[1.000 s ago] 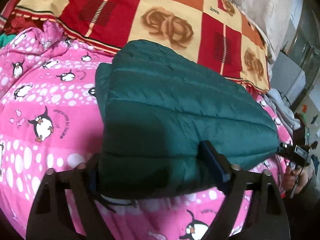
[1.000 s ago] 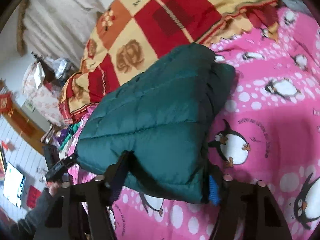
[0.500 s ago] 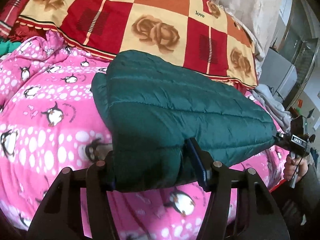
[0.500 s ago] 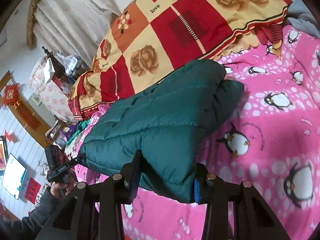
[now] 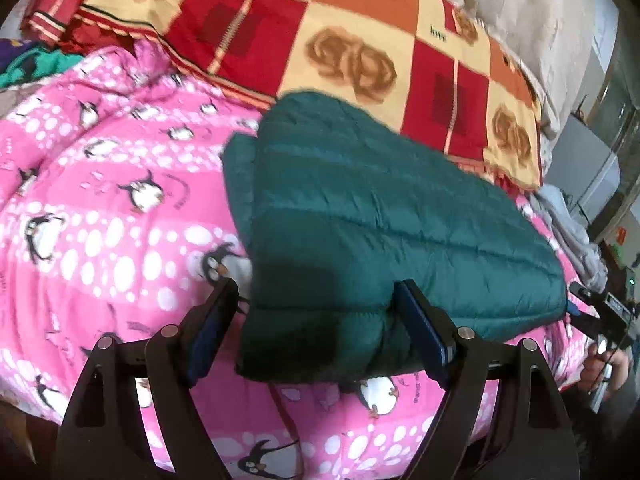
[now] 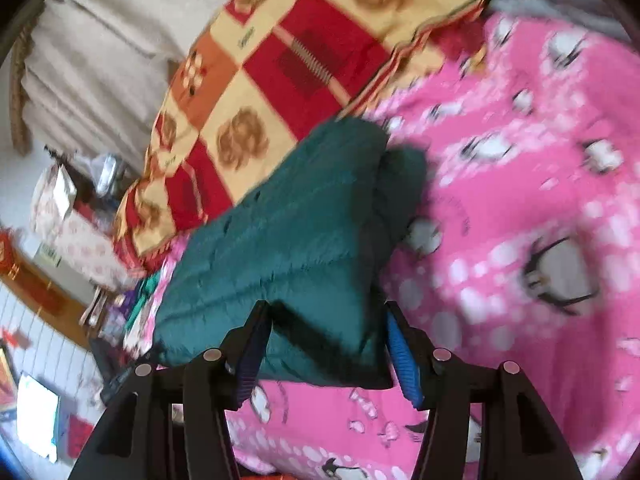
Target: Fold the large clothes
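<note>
Folded dark-green quilted puffer jacket is lying on the pink penguin-print duvet, long axis running between both claws.

Left gripper is straddling its near corner; jaws just opening, left pad clear. Right gripper likewise, both pads barely off the fabric.

Checked red-and-cream blanket reads "love".

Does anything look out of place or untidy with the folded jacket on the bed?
Little stands out. The green jacket lies folded on the pink quilt, but not squarely: a lower layer sticks out past the top layer along one edge. No damage shows.
</note>
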`<state>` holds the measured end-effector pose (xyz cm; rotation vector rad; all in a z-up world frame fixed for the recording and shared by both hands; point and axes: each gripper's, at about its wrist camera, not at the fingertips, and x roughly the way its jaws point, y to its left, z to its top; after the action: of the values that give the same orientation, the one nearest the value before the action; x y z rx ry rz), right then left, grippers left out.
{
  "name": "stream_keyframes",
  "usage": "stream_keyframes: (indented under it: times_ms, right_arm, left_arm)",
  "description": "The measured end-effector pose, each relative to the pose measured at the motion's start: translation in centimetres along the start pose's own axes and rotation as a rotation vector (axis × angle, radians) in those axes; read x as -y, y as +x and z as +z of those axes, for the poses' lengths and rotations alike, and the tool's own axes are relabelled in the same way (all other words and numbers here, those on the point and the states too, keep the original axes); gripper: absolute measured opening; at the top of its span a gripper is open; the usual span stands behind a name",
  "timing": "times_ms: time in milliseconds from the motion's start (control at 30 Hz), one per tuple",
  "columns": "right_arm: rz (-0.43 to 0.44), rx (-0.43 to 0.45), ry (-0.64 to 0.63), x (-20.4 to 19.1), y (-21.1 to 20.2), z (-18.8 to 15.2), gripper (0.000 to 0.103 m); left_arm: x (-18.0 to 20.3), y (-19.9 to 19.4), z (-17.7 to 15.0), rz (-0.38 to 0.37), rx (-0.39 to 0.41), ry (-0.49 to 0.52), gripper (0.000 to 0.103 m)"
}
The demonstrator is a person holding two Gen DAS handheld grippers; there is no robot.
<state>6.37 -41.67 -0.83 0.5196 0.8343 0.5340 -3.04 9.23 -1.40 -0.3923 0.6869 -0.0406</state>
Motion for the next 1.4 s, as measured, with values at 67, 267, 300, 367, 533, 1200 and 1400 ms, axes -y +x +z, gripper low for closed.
stream_keyframes:
  times_ms: [67,267,300,367,533,1200,1400]
  right_arm:
    - [-0.077,0.103,-0.040,-0.6,-2.0,0.2,0.054]
    - [-0.269,0.294,-0.493,-8.6,-1.8,-0.2,0.054]
    - [-0.268,0.260,-0.537,-9.4,-0.5,-0.2,0.054]
    - [-0.273,0.218,-0.584,-10.5,1.7,-0.2,0.054]
    - [-0.285,0.040,-0.512,-7.6,6.7,-0.2,0.055]
    - [-0.377,-0.036,-0.437,-14.6,-7.4,-7.5,0.068]
    - [-0.386,-0.044,-0.506,-16.6,-9.4,-10.5,0.068]
  left_arm:
    - [0.1,-1.6,0.3,0.054,0.083,-0.007,0.082]
    - [3.5,-2.2,2.9,0.084,0.226,0.081,0.082]
    - [4.1,-1.0,3.5,0.099,0.200,0.099,0.082]
    - [4.4,1.9,3.8,0.134,0.130,0.104,0.082]
    - [3.8,5.1,2.2,0.156,0.065,0.074,0.087]
    - [14.1,-7.9,-4.3,0.093,-0.123,0.145,0.103]
    - [16.6,-10.1,-7.1,0.196,-0.186,0.133,0.103]
